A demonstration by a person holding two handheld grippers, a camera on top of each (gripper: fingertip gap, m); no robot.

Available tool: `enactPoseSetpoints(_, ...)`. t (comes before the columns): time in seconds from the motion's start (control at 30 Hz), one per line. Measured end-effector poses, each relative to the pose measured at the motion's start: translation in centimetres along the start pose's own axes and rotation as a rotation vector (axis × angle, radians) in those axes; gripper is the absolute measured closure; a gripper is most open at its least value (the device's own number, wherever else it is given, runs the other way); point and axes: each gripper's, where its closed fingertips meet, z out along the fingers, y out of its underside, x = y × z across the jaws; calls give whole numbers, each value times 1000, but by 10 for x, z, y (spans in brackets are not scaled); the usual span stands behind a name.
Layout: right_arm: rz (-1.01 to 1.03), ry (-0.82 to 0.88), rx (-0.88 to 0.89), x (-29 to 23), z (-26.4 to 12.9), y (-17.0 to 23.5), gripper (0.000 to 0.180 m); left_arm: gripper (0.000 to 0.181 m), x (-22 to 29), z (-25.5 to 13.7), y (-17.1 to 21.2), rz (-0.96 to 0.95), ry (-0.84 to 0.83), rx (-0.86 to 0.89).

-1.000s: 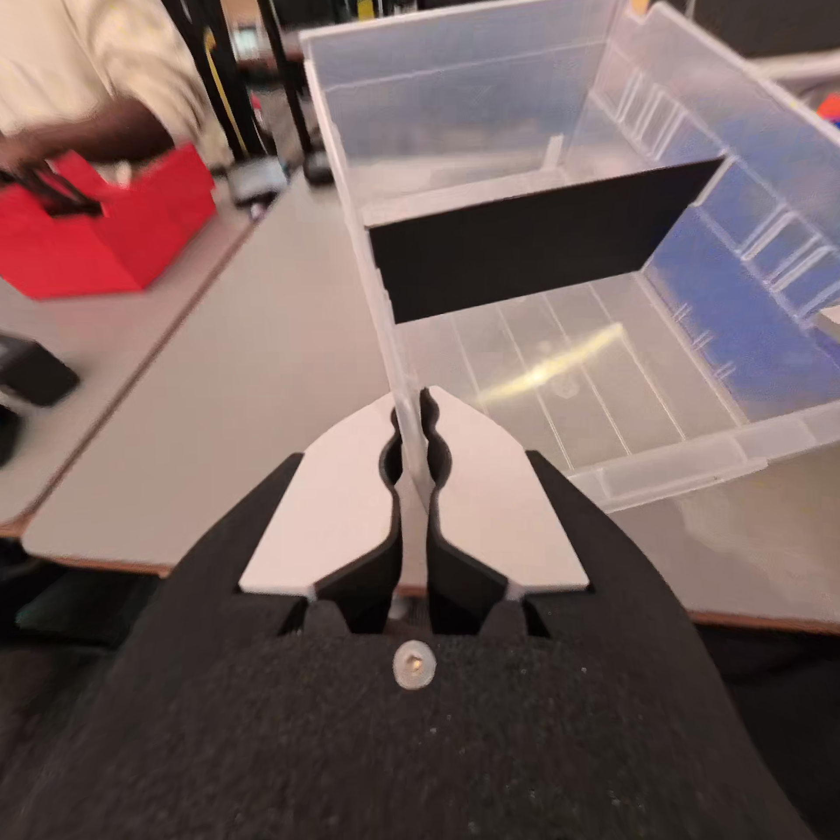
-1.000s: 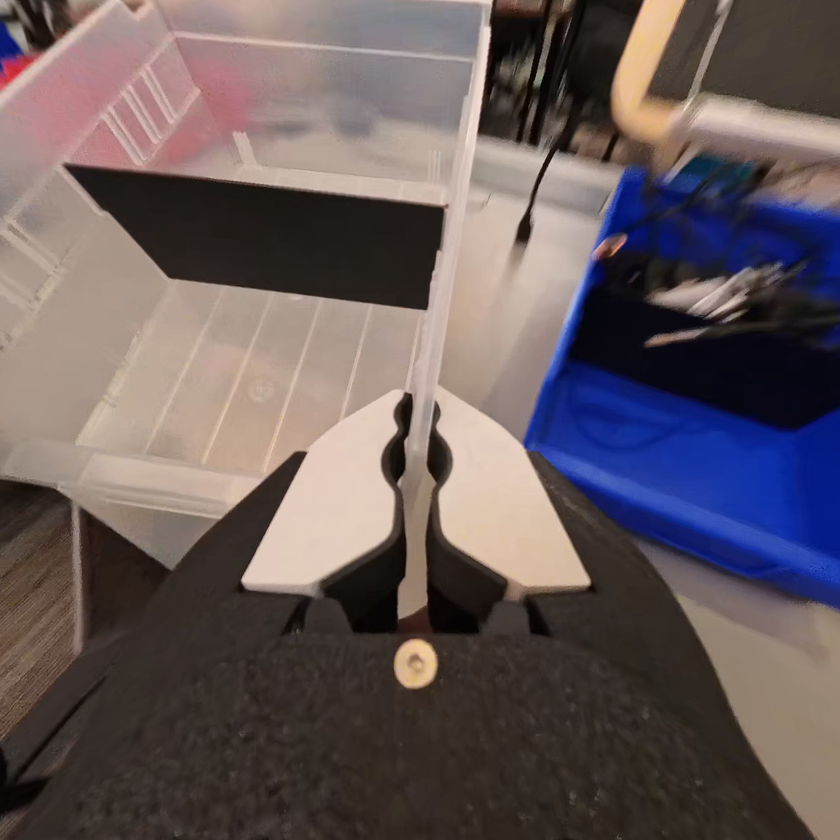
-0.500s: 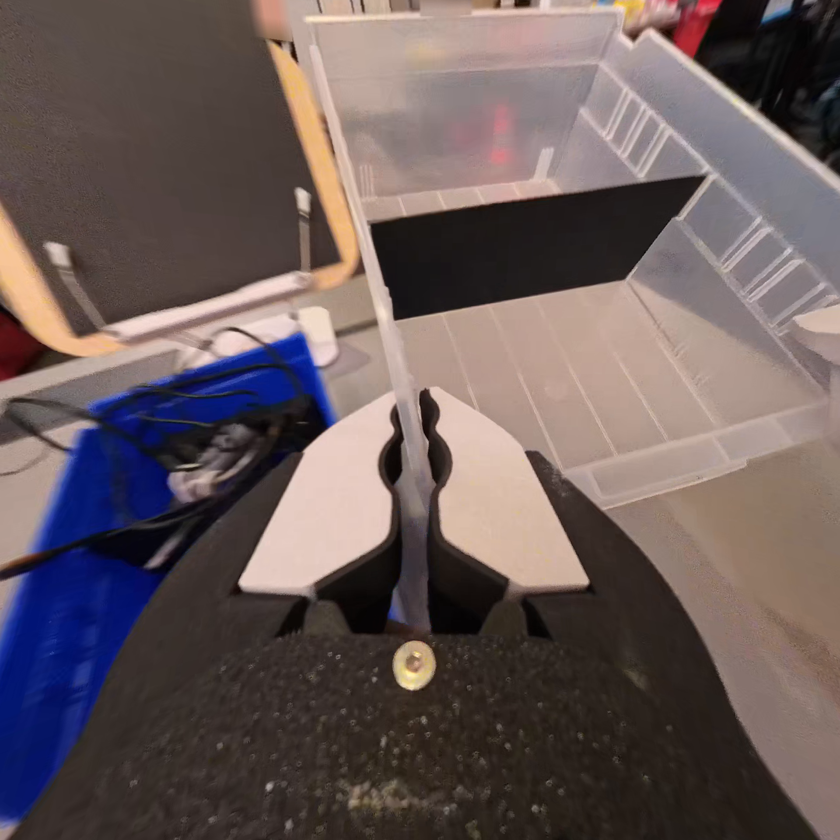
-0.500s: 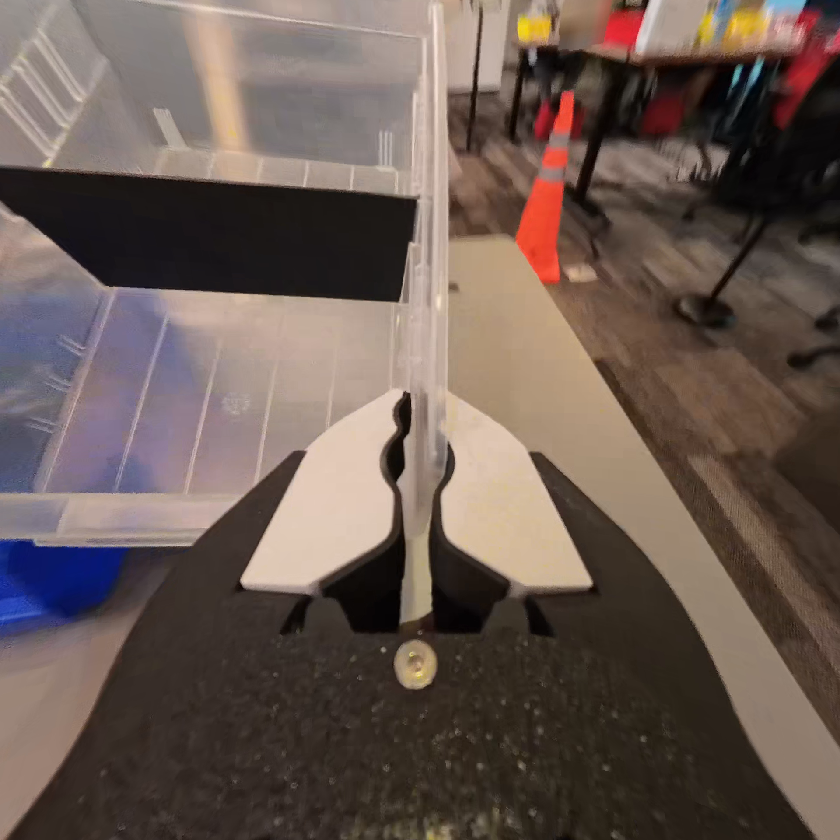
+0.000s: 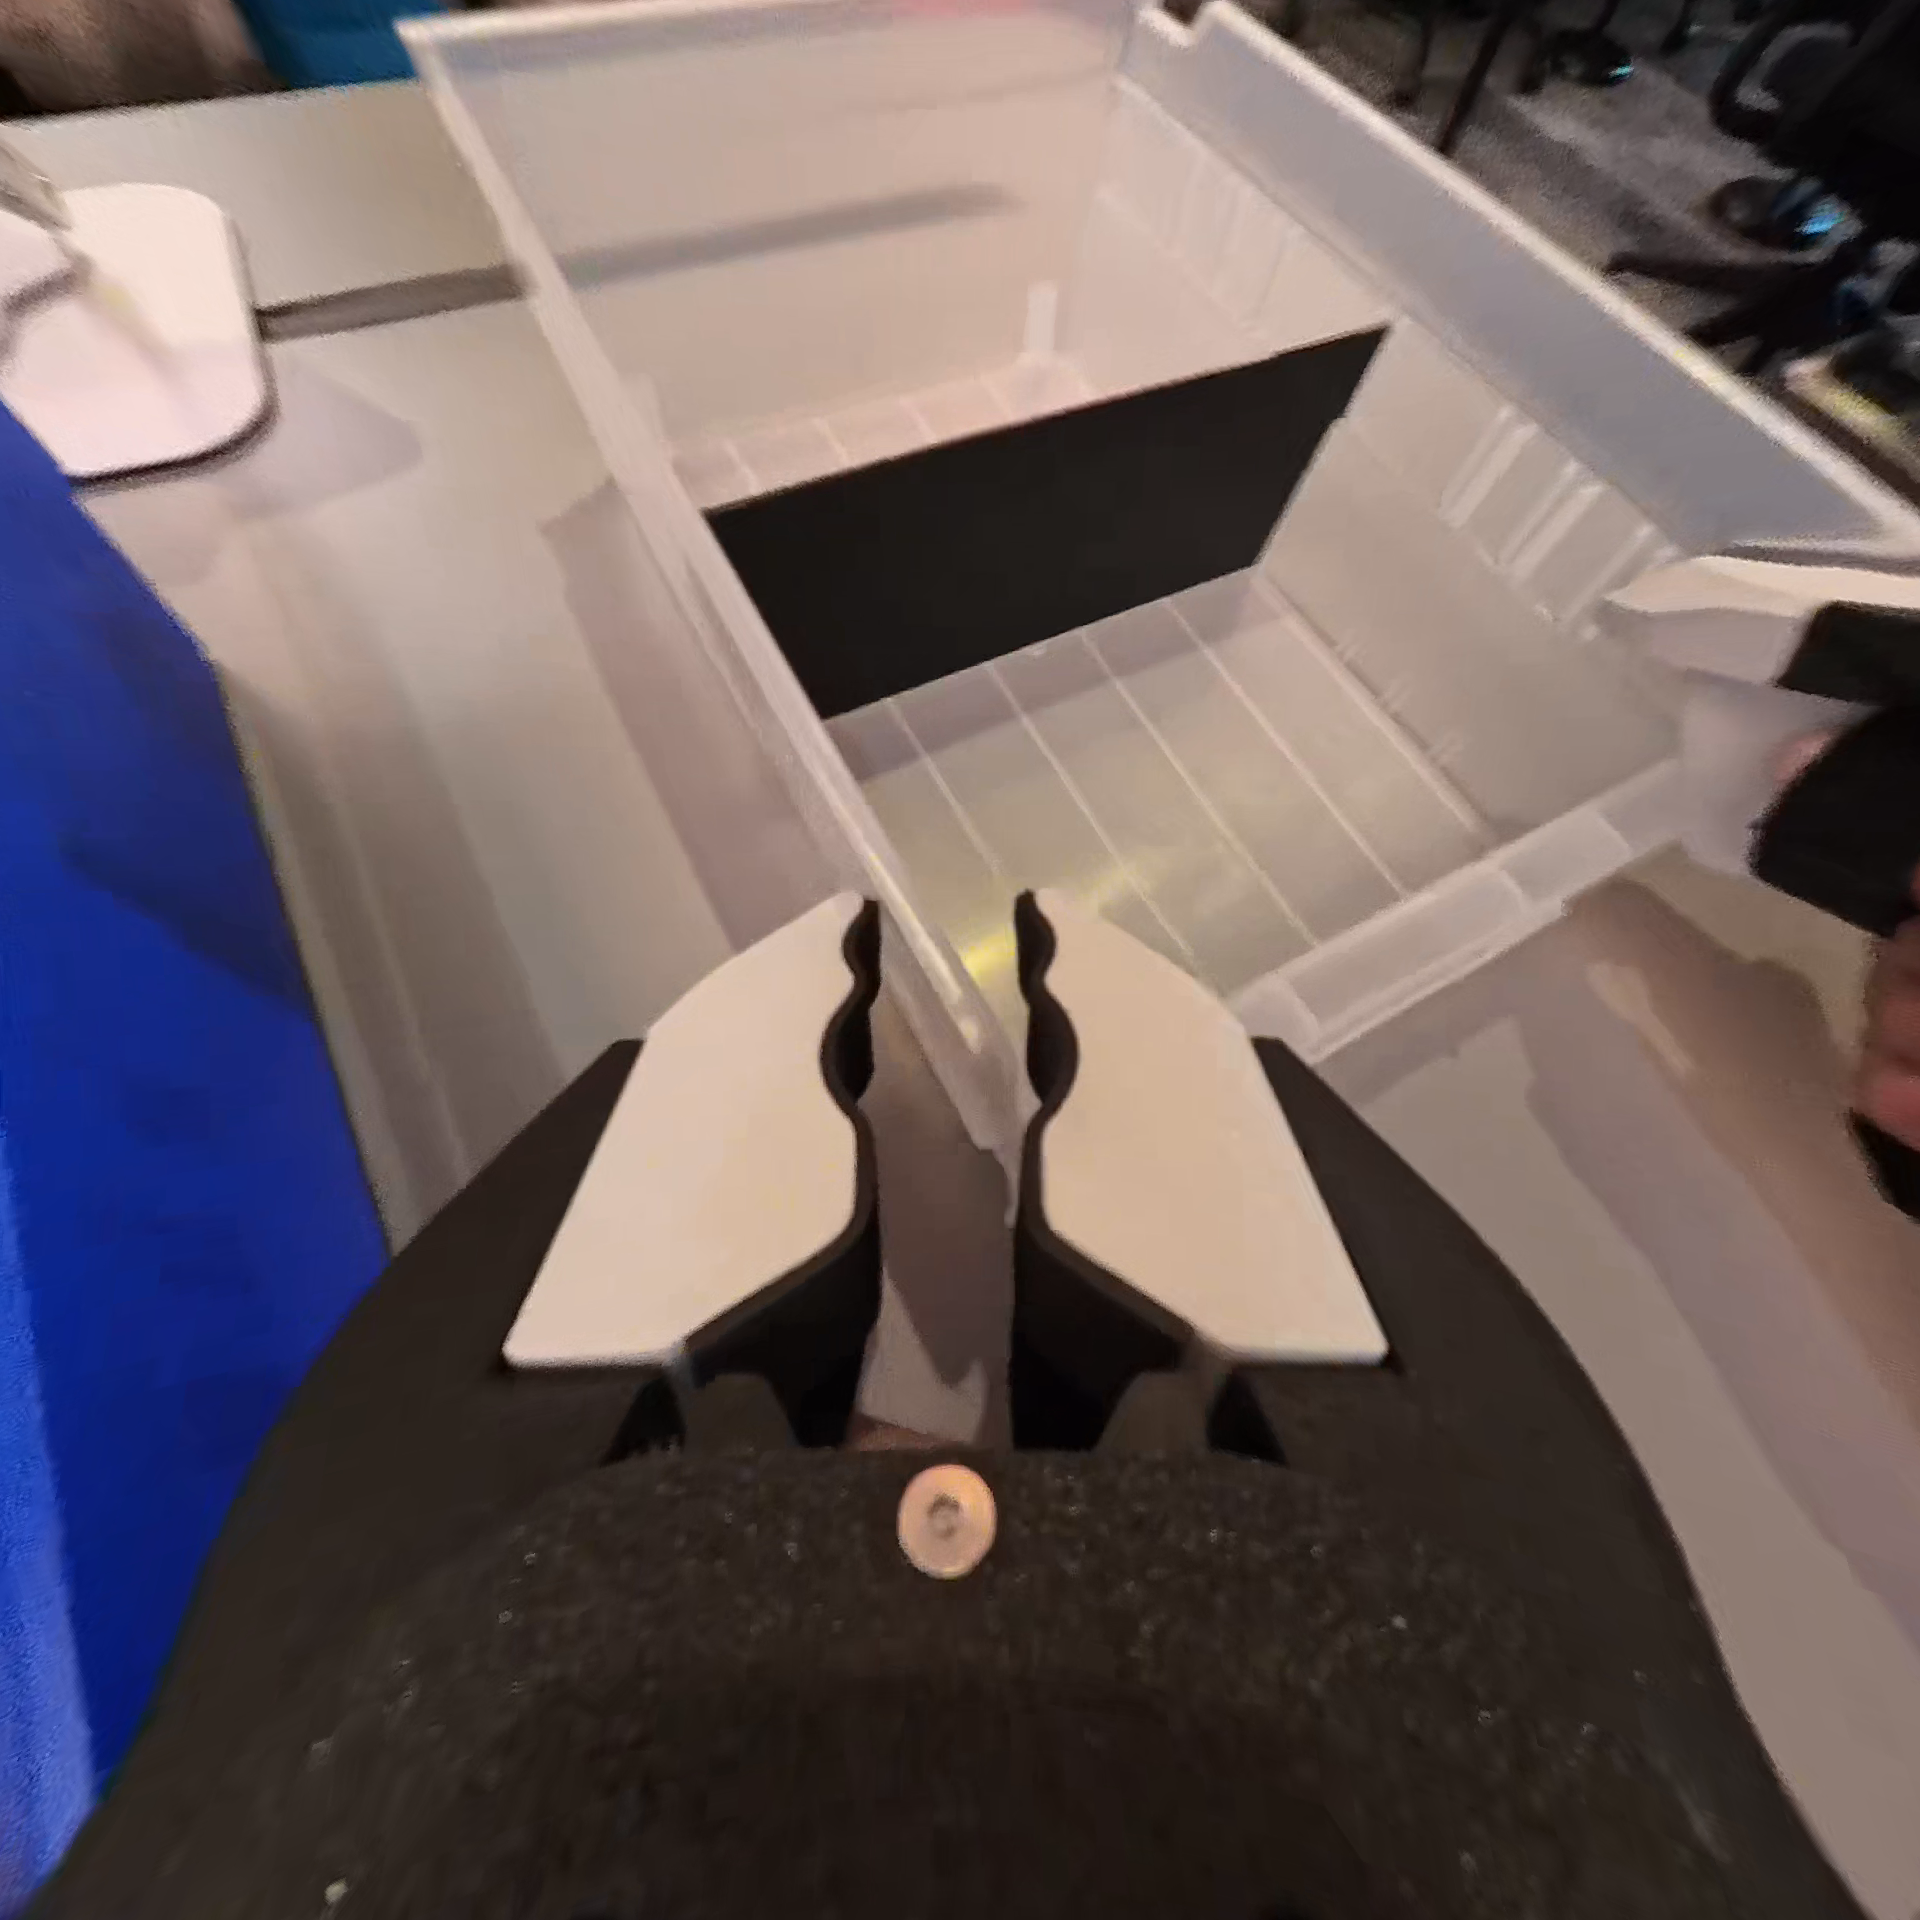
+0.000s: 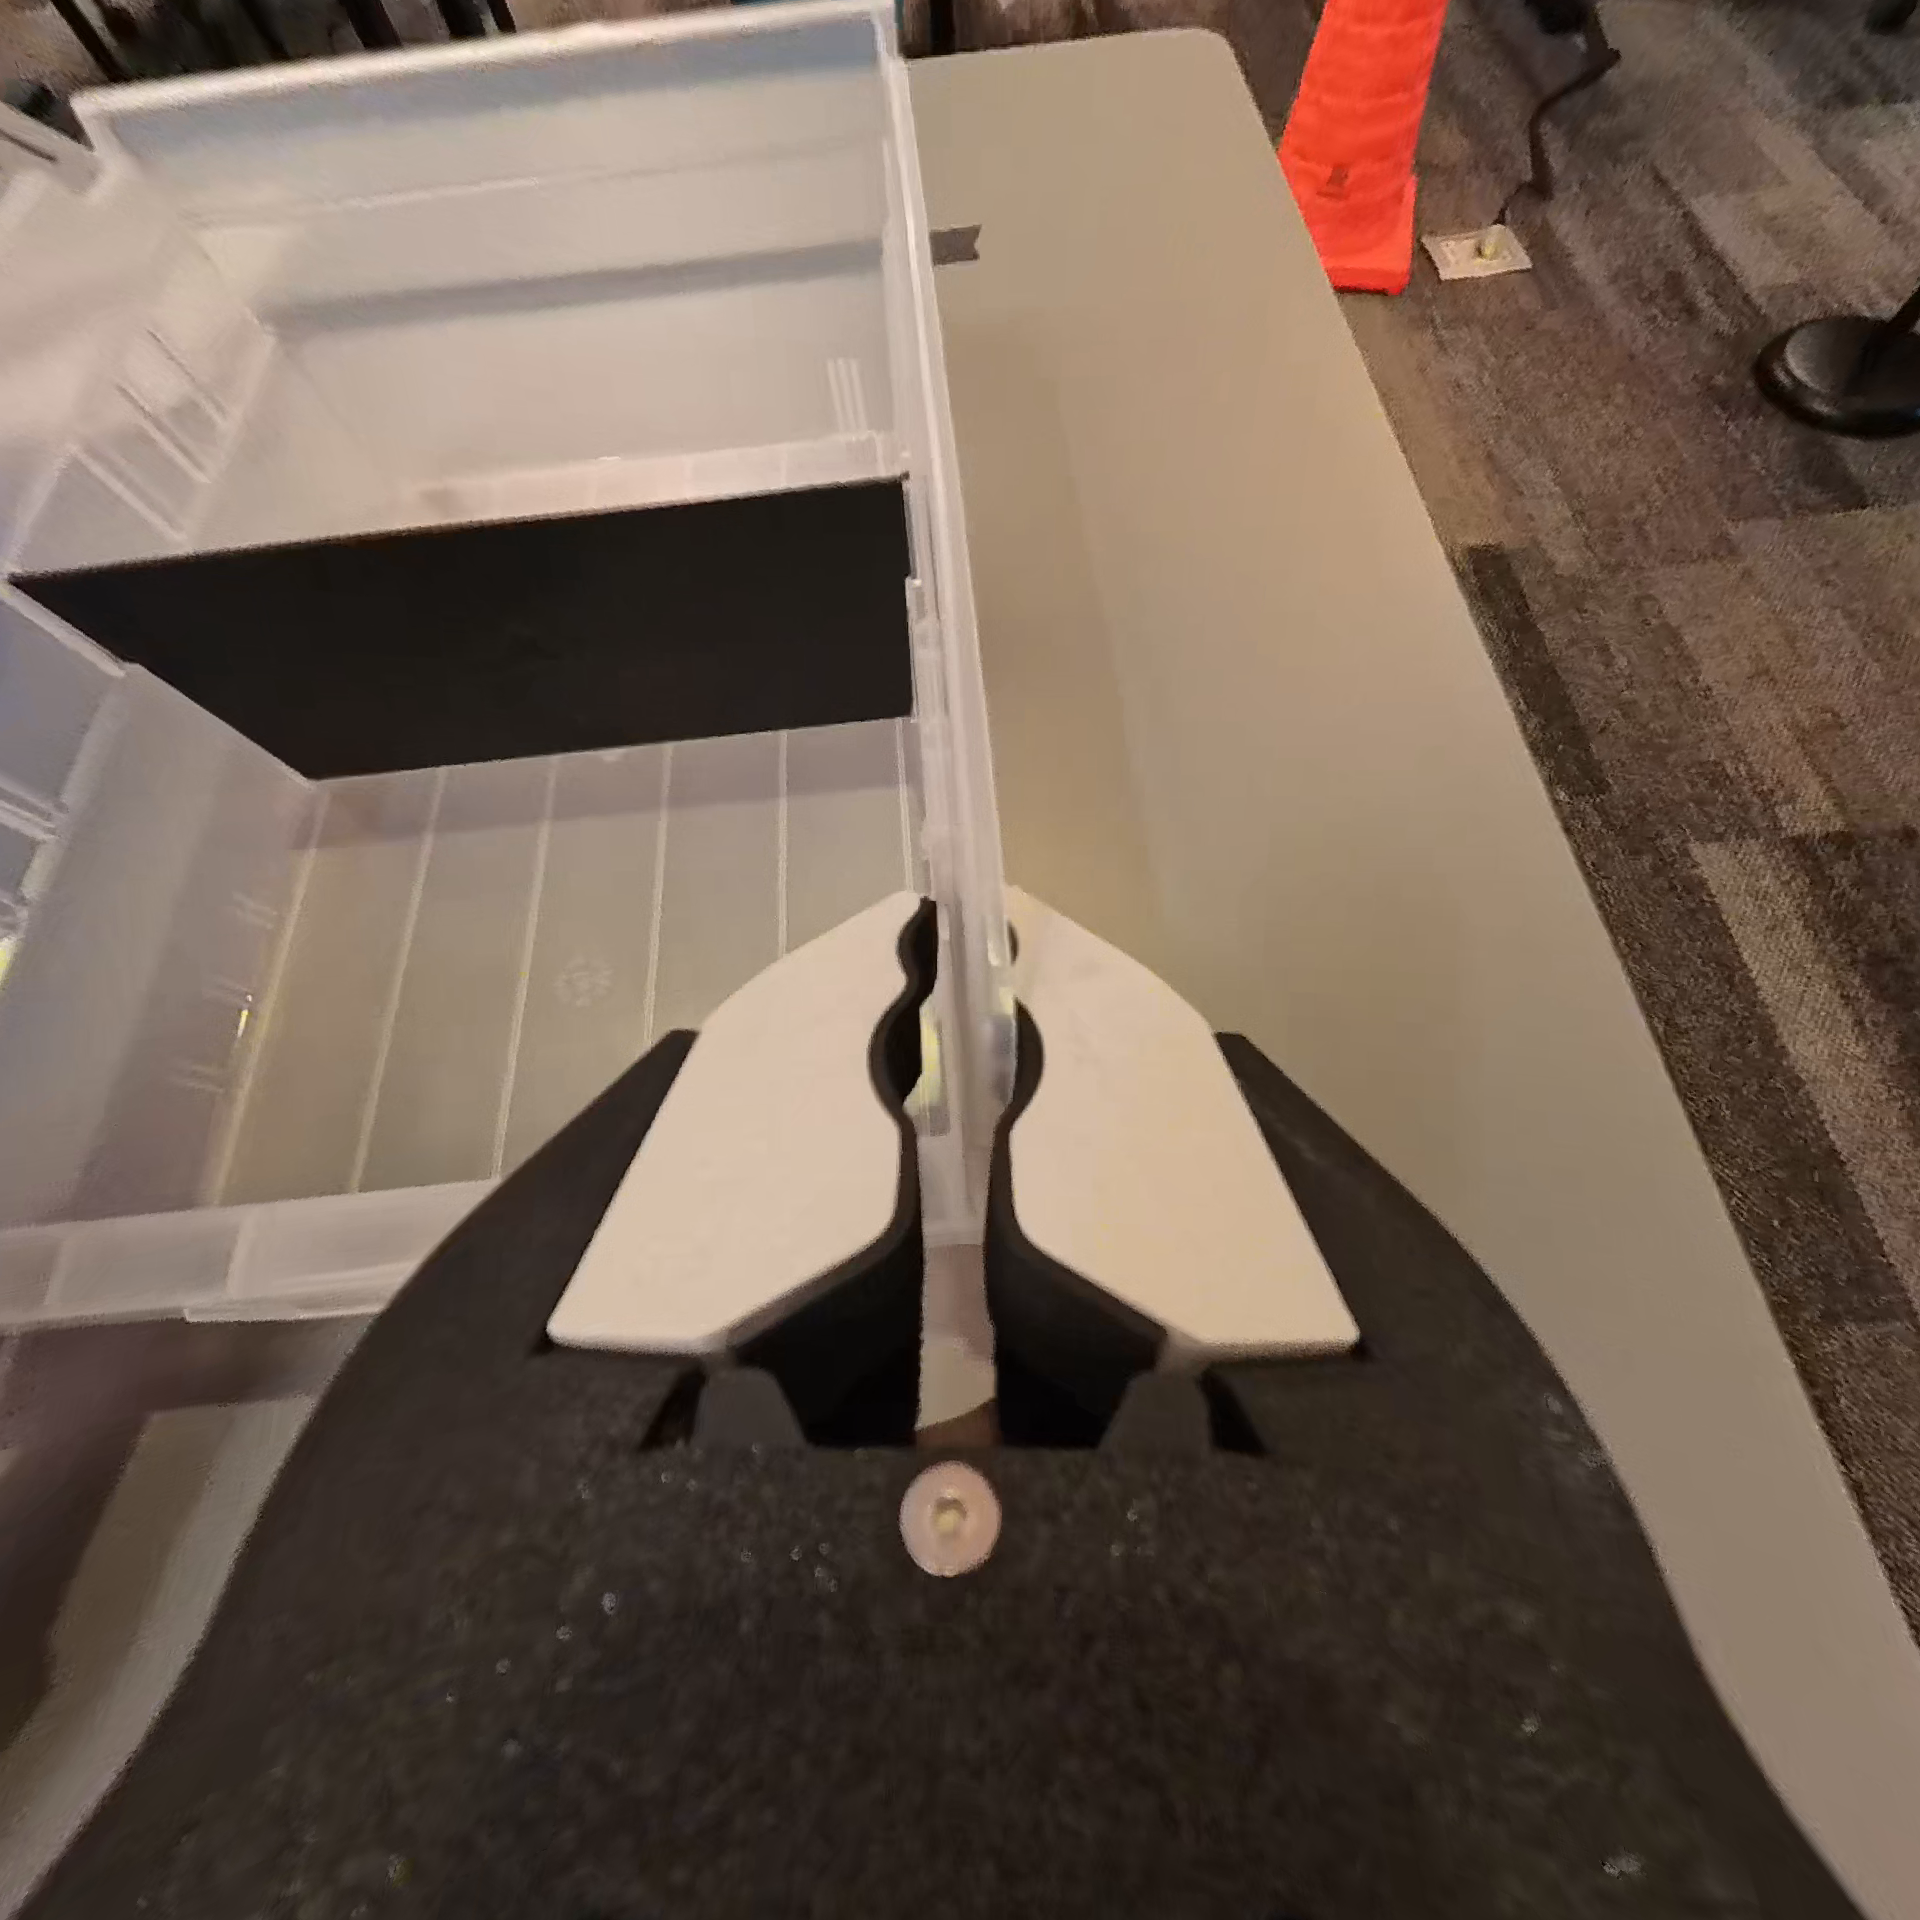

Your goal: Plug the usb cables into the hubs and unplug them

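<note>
A clear plastic bin [image 5: 1195,790] with a black divider [image 5: 1039,520] rests on the grey table. My left gripper [image 5: 945,925] is open, and the bin's left wall stands loosely between its fingers. My right gripper [image 6: 966,925] is shut on the bin's right wall [image 6: 951,727], near the front corner. It also shows at the right edge of the left wrist view [image 5: 1683,665], with a hand behind it. The bin [image 6: 623,987] and its divider [image 6: 499,623] also show in the right wrist view. No USB cables or hubs are in view.
A blue bin [image 5: 125,935] stands close on the left of the clear bin. A flat white object [image 5: 145,322] lies on the table at the far left. The table's right edge [image 6: 1558,935] runs beside my right gripper, with carpet and an orange cone [image 6: 1361,135] beyond.
Both grippers swung the clear bin around and brought it down onto the table beside the blue bin. My left gripper opened and released the left wall; my right gripper still holds the right wall.
</note>
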Motion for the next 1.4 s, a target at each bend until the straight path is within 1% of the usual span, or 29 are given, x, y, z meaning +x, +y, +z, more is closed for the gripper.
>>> enactPoseSetpoints(0.03,-2,9,14,2,-1,-1,172,154,3,-5,-2,-10,56,-5)
enactPoseSetpoints(0.1,-31,39,12,6,-4,2,163,147,7,-29,-14,-1,163,56)
enactPoseSetpoints(0.17,-42,114,30,16,-17,-3,150,140,-1,-69,-25,25,229,131)
enactPoseSetpoints(0.2,-46,154,72,20,-28,-11,145,137,-13,-92,-28,50,238,175)
enactPoseSetpoints(0.23,-56,190,130,21,-42,-23,143,136,-32,-114,-28,88,204,216)
enactPoseSetpoints(0.3,-117,226,254,5,-71,-50,143,136,-95,-152,-20,167,36,269)
enactPoseSetpoints(0.33,-161,209,300,-15,-83,-61,143,135,-134,-167,-11,169,-59,277)
enactPoseSetpoints(0.37,-206,146,329,-46,-90,-68,143,134,-175,-179,0,142,-145,270)
enactPoseSetpoints(0.43,-271,-89,322,-131,-94,-61,141,132,-237,-195,26,64,-246,246)
enactPoseSetpoints(0.5,-264,-359,262,-224,-93,-31,132,130,-263,-188,56,-6,-230,179)
enactPoseSetpoints(0.53,-250,-450,223,-261,-88,-11,126,129,-265,-179,67,-41,-191,146)
enactPoseSetpoints(0.57,-243,-459,174,-284,-77,9,123,129,-261,-169,74,-75,-127,122)
enactPoseSetpoints(0.6,-222,-408,117,-295,-62,26,125,132,-255,-160,76,-85,-71,97)
enactPoseSetpoints(0.63,-192,-334,73,-298,-48,38,133,141,-249,-151,77,-74,-34,78)
enactPoseSetpoints(0.67,-176,-284,52,-300,-40,44,151,139,-250,-146,75,-77,-35,76)
enactPoseSetpoints(0.7,-172,-271,59,-306,-37,47,172,147,-253,-143,73,-113,-42,78)
enactPoseSetpoints(0.73,-159,-190,90,-302,-33,45,175,157,-257,-143,71,-142,-57,70)
enactPoseSetpoints(0.8,-176,-152,89,-310,-37,48,175,175,-273,-150,70,-88,-160,65)
enactPoseSetpoints(0.83,-169,-125,85,-316,-42,50,175,176,-278,-155,69,-65,-187,66)
enactPoseSetpoints(0.87,-155,-93,83,-322,-47,51,176,177,-284,-162,68,-75,-196,78)
enactPoseSetpoints(0.93,-110,-108,128,-348,-58,48,176,177,-305,-183,64,-83,-237,112)
enactPoseSetpoints(0.97,-123,-115,161,-366,-63,44,176,177,-320,-197,62,-77,-270,133)
enactPoseSetpoints(1.03,-154,-153,219,-409,-72,35,176,177,-357,-226,61,-96,-336,175)
enactPoseSetpoints(1.1,-173,-196,229,-456,-73,33,175,177,-397,-253,62,-119,-375,211)
enactPoseSetpoints(1.2,-210,-251,202,-524,-66,47,174,178,-455,-288,67,-126,-471,243)
enactPoseSetpoints(1.27,-241,-283,190,-561,-63,61,172,177,-483,-308,71,-167,-525,303)
enactPoseSetpoints(1.33,-237,-323,136,-587,-56,78,171,177,-502,-318,78,-194,-567,317)
enactPoseSetpoints(1.37,-226,-330,98,-593,-51,85,171,177,-507,-315,87,-210,-572,278)
enactPoseSetpoints(1.4,-209,-329,105,-594,-50,84,172,177,-512,-309,98,-257,-549,237)
